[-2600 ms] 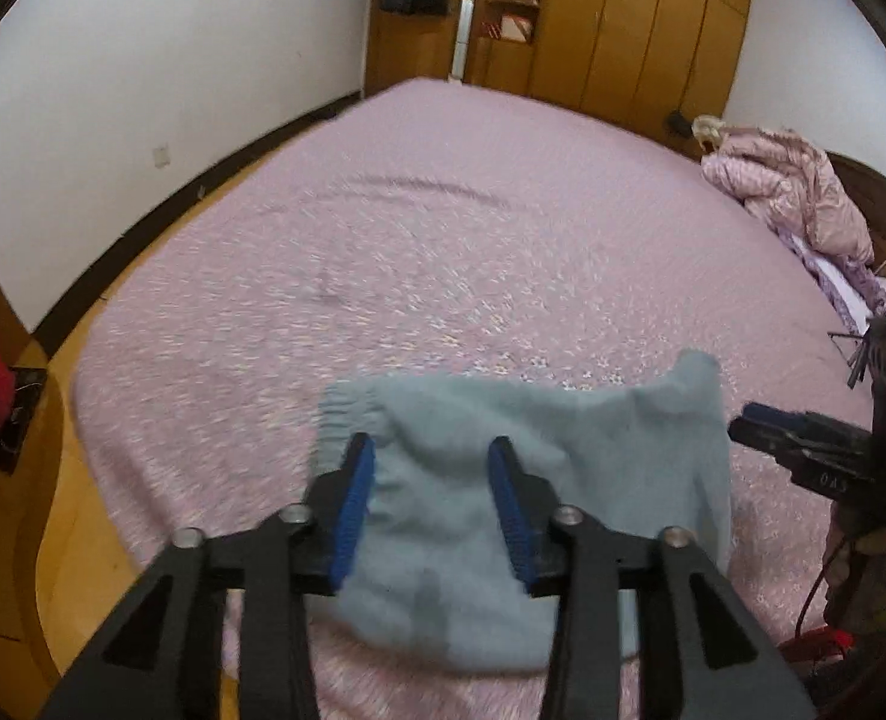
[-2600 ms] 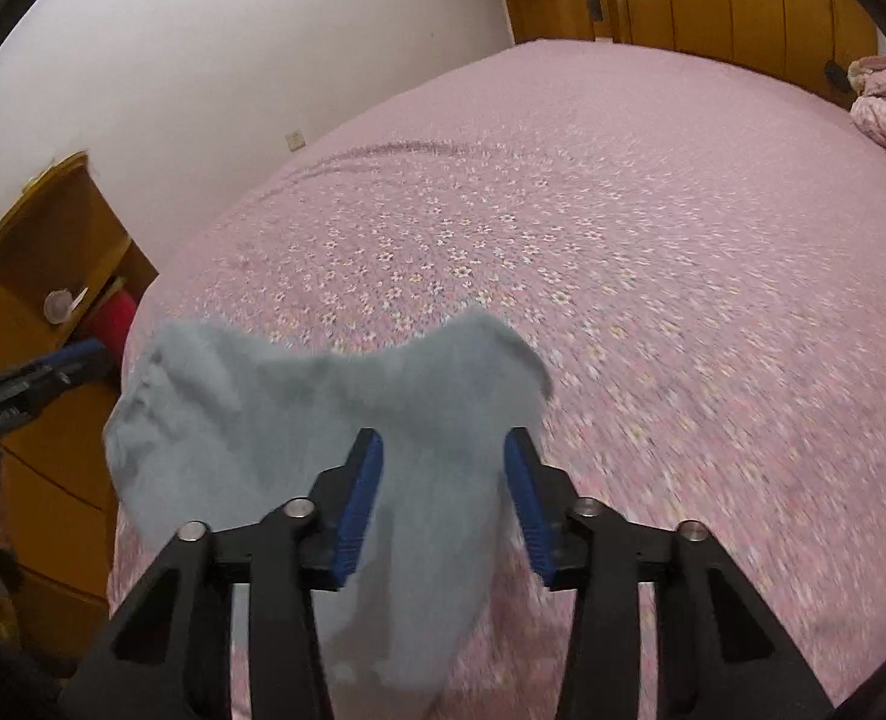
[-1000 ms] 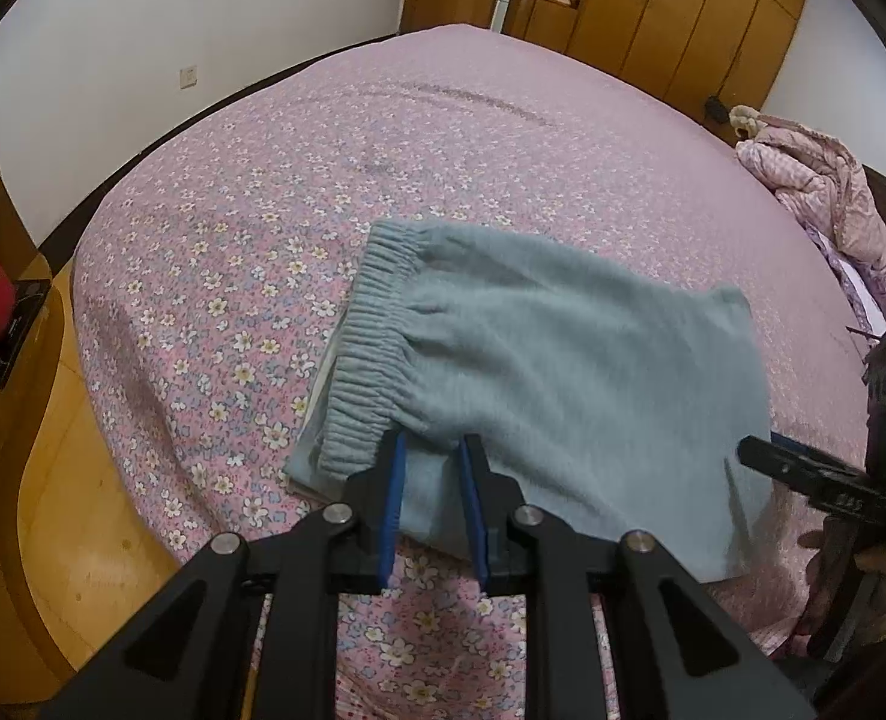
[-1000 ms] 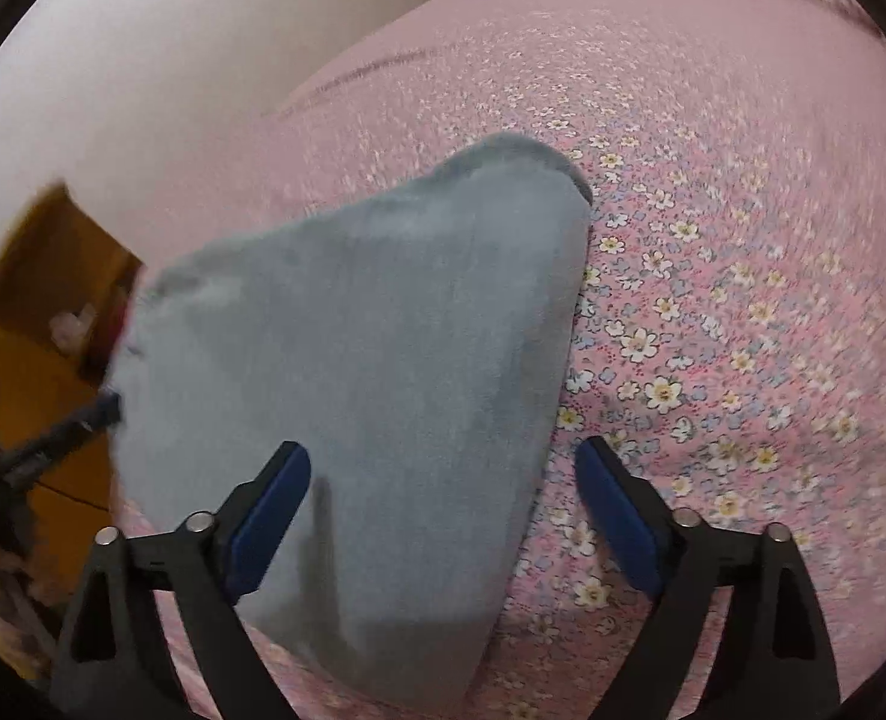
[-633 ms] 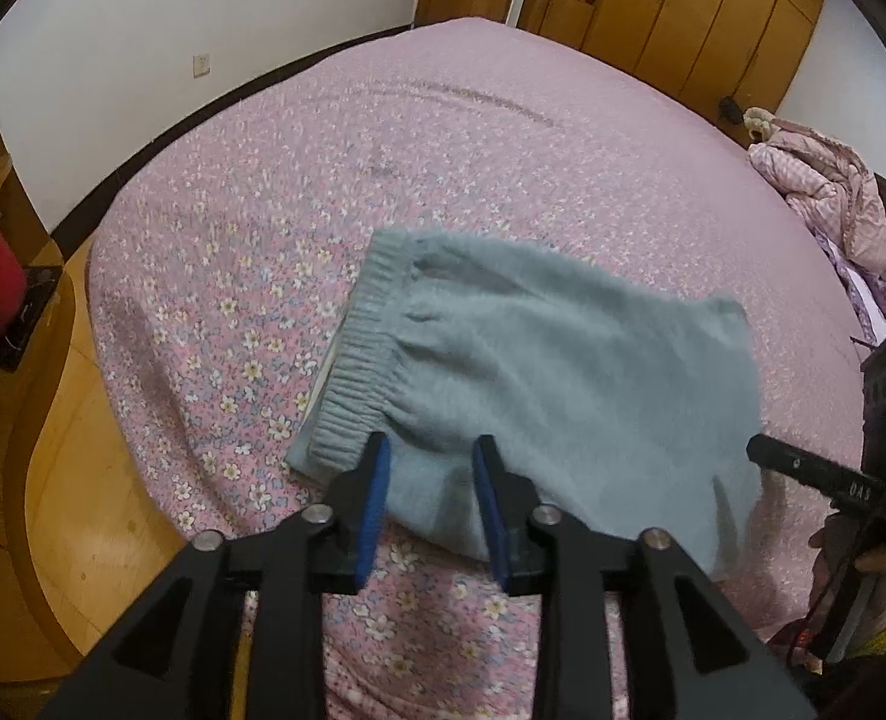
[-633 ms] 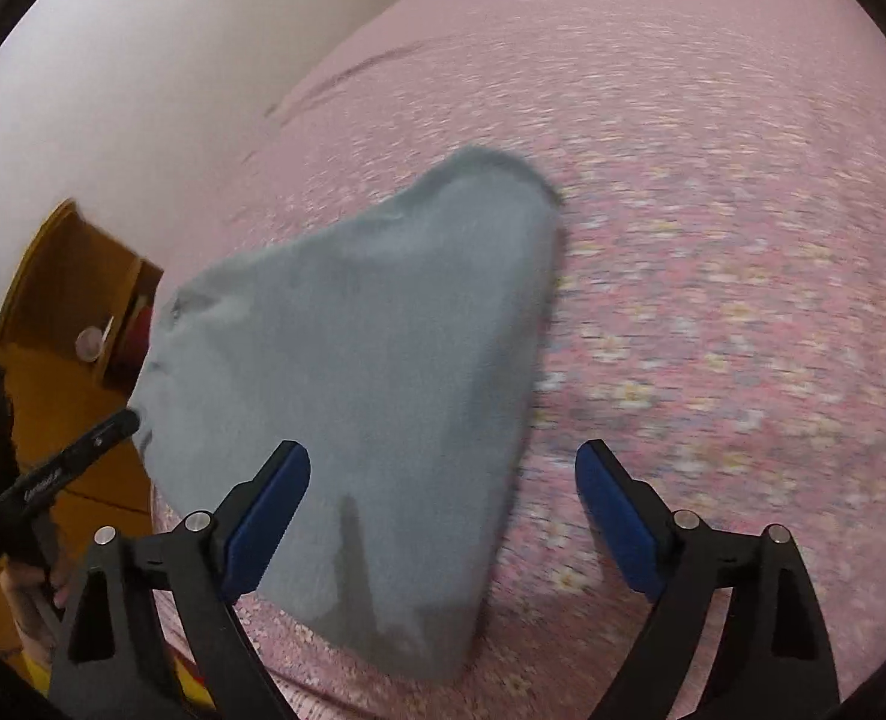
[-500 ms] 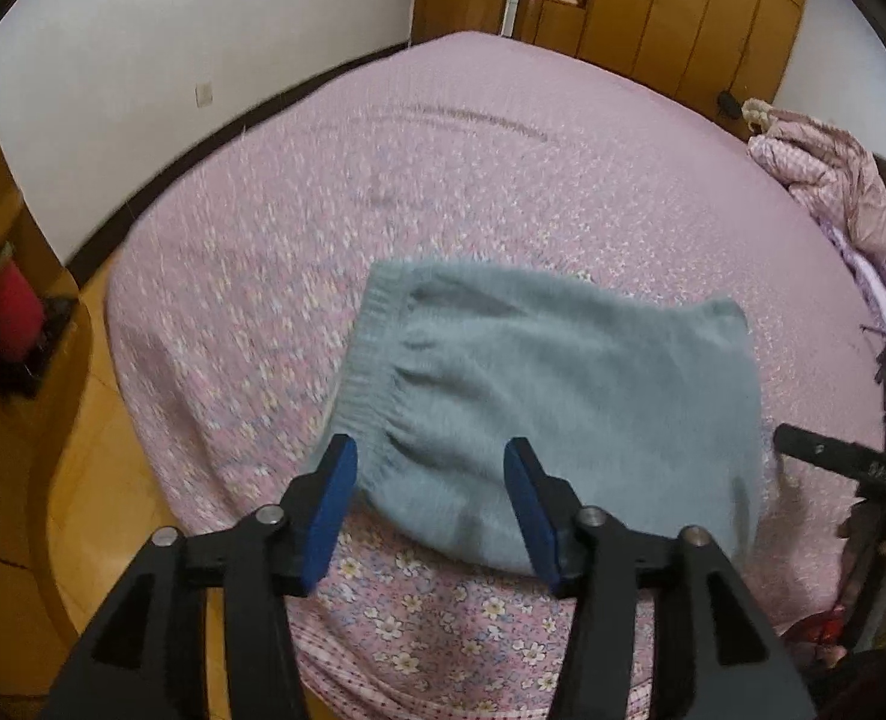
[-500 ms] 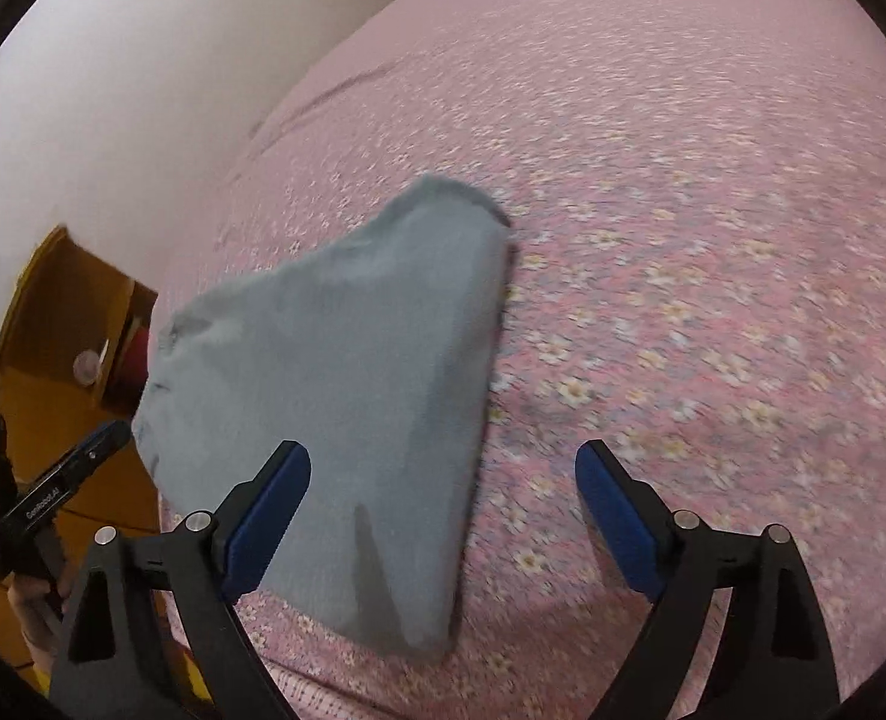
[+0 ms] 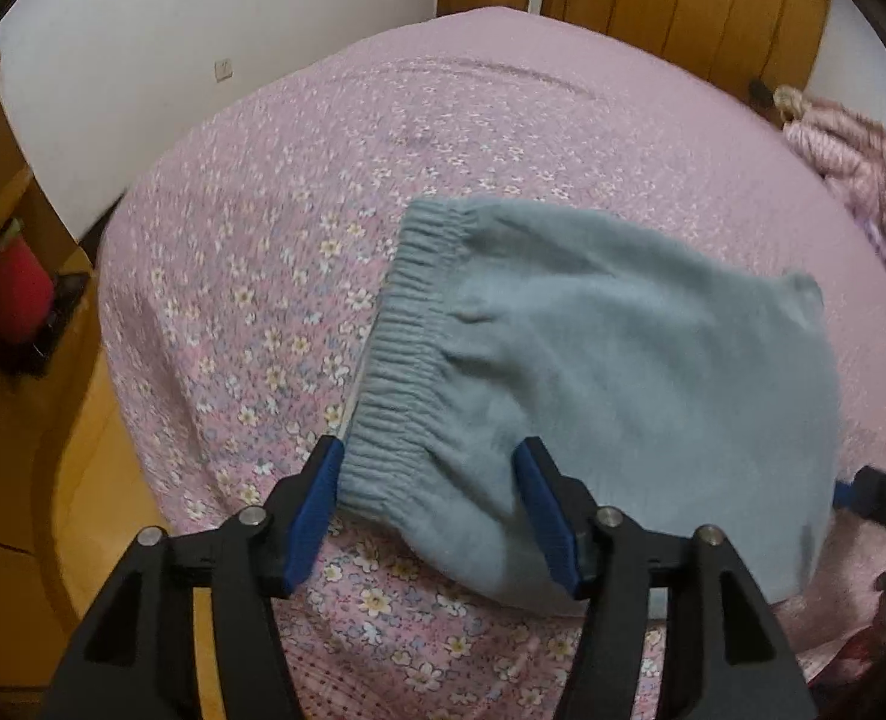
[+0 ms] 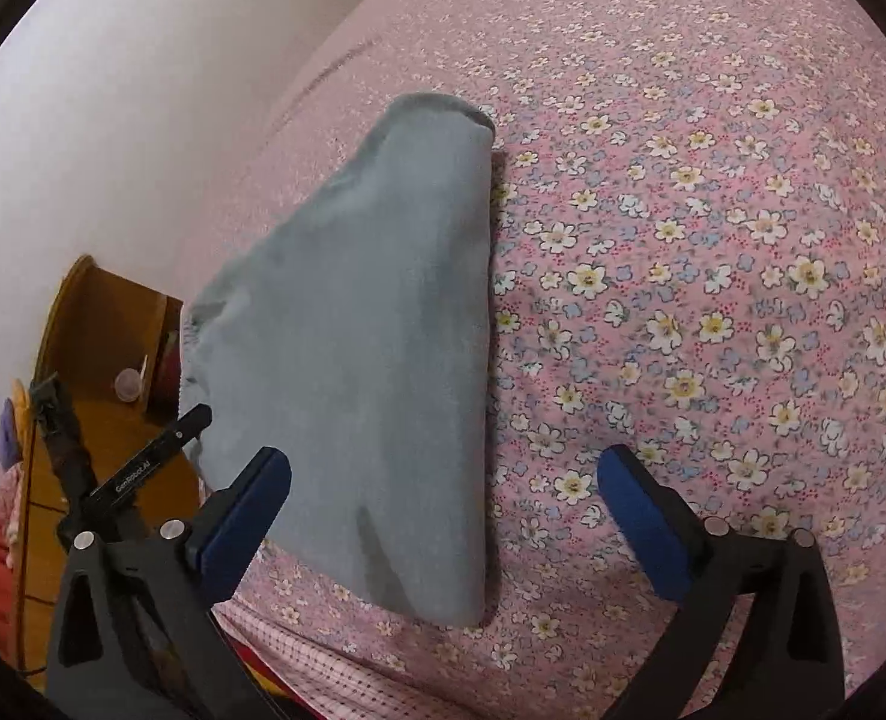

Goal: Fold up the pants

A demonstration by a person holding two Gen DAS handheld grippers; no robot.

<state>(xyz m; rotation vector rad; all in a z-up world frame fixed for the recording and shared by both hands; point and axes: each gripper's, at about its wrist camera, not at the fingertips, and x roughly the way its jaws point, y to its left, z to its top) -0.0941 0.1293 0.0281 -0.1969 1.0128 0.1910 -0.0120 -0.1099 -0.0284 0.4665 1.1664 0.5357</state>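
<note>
Grey-blue pants (image 9: 611,384) lie folded on the pink flowered bed (image 9: 335,168), near its lower edge in both views; the ribbed waistband (image 9: 395,360) is at the left side of the bundle in the left wrist view. Both grippers are released and hold nothing. The left gripper (image 9: 437,516) has its jaws spread at the bottom centre, just before the waistband corner. The right gripper (image 10: 443,510) has its jaws wide apart at the bottom, over the near end of the fold.
</note>
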